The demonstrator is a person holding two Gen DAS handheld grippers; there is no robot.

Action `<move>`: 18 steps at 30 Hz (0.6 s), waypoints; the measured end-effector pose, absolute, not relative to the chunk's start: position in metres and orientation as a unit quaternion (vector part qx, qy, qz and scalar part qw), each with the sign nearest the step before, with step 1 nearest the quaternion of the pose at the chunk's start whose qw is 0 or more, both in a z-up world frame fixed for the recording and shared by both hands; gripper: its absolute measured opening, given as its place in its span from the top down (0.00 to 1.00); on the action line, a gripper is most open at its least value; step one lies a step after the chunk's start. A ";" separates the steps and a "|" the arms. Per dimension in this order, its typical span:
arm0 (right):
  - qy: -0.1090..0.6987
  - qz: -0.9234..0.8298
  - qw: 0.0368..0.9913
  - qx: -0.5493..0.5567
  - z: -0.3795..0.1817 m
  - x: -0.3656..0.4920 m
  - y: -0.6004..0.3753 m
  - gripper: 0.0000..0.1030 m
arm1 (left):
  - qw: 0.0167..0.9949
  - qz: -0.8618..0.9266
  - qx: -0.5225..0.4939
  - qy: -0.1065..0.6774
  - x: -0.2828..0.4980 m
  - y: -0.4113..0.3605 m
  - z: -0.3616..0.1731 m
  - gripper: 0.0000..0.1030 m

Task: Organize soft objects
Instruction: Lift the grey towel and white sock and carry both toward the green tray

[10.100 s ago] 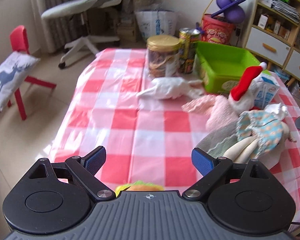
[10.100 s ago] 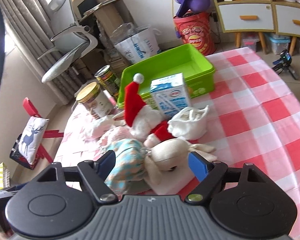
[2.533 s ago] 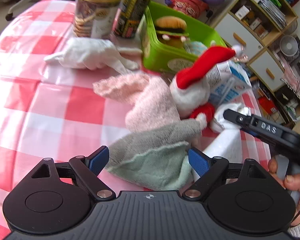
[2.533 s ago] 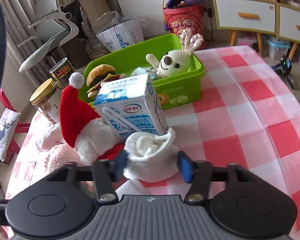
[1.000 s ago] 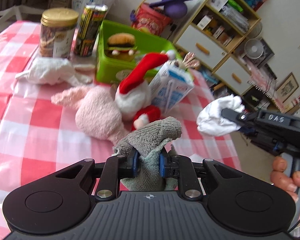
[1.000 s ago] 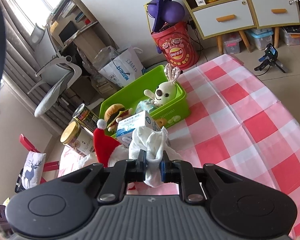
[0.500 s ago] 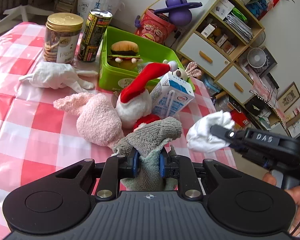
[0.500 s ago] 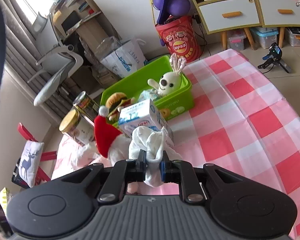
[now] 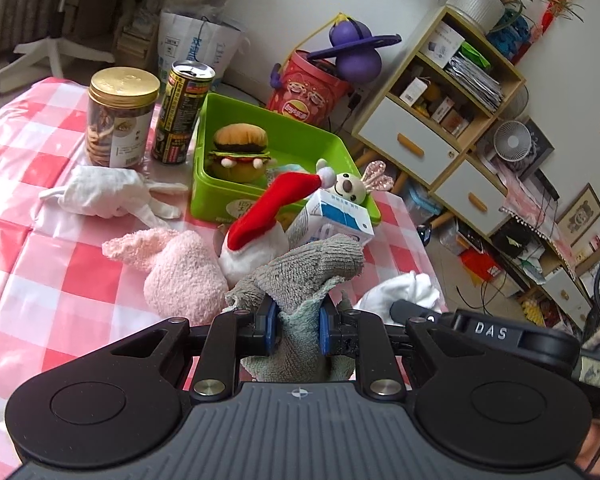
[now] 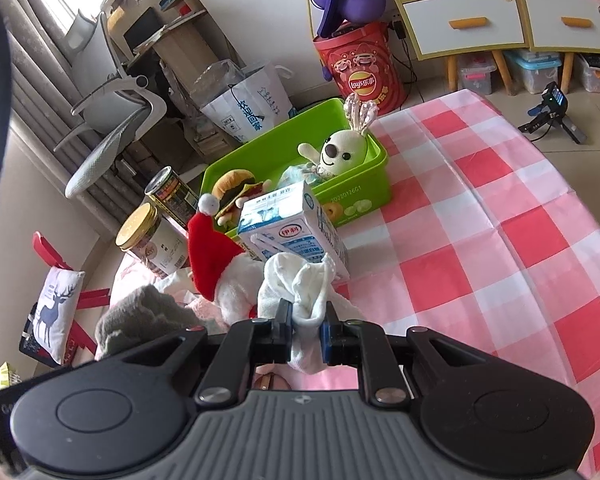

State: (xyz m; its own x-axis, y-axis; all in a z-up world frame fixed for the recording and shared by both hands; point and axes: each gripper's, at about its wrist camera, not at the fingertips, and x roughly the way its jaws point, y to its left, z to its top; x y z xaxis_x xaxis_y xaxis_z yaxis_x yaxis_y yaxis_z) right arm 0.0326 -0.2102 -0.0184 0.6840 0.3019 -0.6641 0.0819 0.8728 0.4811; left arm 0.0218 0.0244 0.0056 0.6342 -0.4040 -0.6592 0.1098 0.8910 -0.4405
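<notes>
Grey towel pinched between left fingers; white cloth between right fingers.

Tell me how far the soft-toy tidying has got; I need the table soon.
Done: the burger plush and bunny doll sit in the green bin. In hand: the left gripper holds a grey towel, the right gripper a white cloth. Left on the table: pink towel, Santa hat plush, white cloth bag.
</notes>
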 end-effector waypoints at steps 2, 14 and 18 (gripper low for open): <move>0.390 0.061 0.885 0.245 -0.018 0.032 -0.210 1.00 | 0.887 -0.139 -0.182 0.401 0.024 0.023 0.005 0.82; 0.376 0.058 0.890 0.250 -0.010 0.030 -0.212 1.00 | 0.925 -0.096 -0.142 0.338 0.033 0.019 0.025 0.82; 0.352 0.062 0.899 0.254 -0.002 0.029 -0.215 1.00 | 0.935 -0.089 -0.142 0.311 0.034 0.018 0.035 0.82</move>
